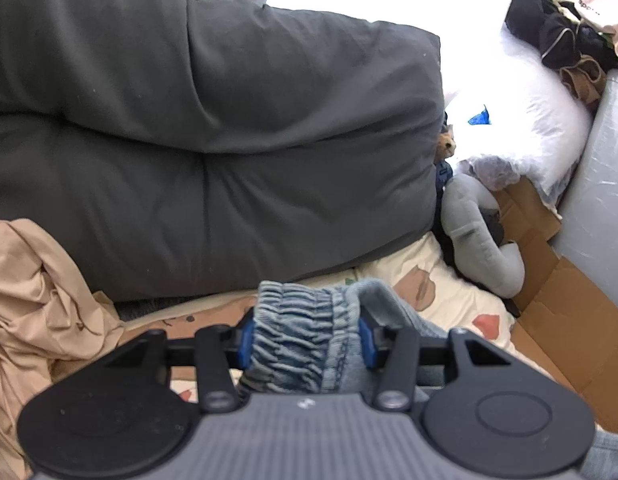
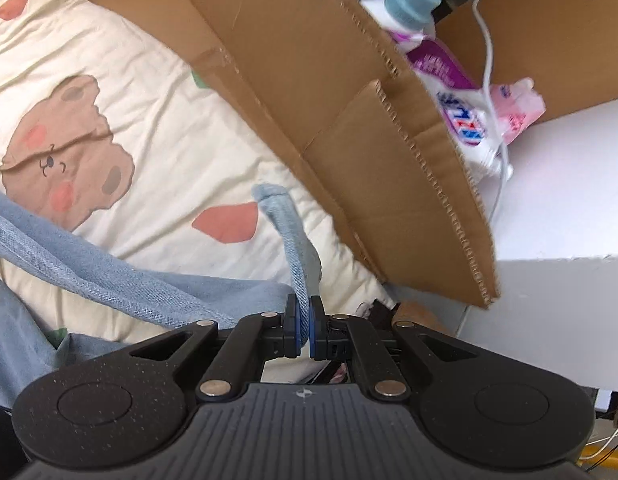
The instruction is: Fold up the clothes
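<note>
Jaws first: my left gripper (image 1: 307, 338) had its blue pads spread fairly wide, with the bunched elastic waistband of the light-blue denim pants (image 1: 305, 332) wedged between them, fabric touching both pads. My right gripper (image 2: 305, 330) was nearly pressed together, pinching a thin strip of the same denim that stuck up past the fingertips and curled over at its end. From the right wrist view, the rest of the pants trailed off to the left across the cream bedsheet (image 2: 157, 128) with the bear print and pink hearts. Flattened cardboard (image 2: 349, 120) lay along the sheet's edge.

Labels: a white detergent bottle (image 2: 441, 76) with a teal cap and purple label sat beyond the cardboard, but the writing was too blurry to read. Left wrist view mostly showed a big dark grey duvet (image 1: 209, 140), a tan garment (image 1: 37, 300) and a grey plush toy (image 1: 473, 236).
</note>
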### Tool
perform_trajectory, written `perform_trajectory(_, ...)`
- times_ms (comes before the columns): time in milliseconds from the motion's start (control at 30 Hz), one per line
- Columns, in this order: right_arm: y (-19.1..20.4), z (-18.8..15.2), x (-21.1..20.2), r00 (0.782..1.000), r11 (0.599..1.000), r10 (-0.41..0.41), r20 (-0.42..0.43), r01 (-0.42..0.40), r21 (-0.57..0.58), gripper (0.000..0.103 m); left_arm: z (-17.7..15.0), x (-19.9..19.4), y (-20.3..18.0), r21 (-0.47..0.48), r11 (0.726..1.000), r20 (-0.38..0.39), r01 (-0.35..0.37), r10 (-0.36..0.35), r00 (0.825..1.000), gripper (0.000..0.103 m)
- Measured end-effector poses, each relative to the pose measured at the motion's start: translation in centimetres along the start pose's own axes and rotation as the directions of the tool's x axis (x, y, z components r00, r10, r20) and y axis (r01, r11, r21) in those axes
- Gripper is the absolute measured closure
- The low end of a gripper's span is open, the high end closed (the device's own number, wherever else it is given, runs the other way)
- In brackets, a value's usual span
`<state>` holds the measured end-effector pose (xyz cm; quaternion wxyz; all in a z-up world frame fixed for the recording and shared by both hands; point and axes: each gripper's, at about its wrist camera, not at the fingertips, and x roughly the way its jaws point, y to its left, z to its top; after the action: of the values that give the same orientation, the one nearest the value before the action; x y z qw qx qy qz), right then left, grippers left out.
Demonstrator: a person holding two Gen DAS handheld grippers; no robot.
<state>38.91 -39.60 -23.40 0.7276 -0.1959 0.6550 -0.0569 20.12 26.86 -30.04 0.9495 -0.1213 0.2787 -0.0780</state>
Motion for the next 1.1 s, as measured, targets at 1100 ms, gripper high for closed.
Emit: perform_trajectory(1100, 34.5, 12.0, -9.3, 0.758, 0.723, 0.599, 0.257, -0.375, -0.580, 0.078, -2.3, -0.2, 0.3, 0.026, 0.999, -0.049, 0.040, -0.038, 0.998, 0.051)
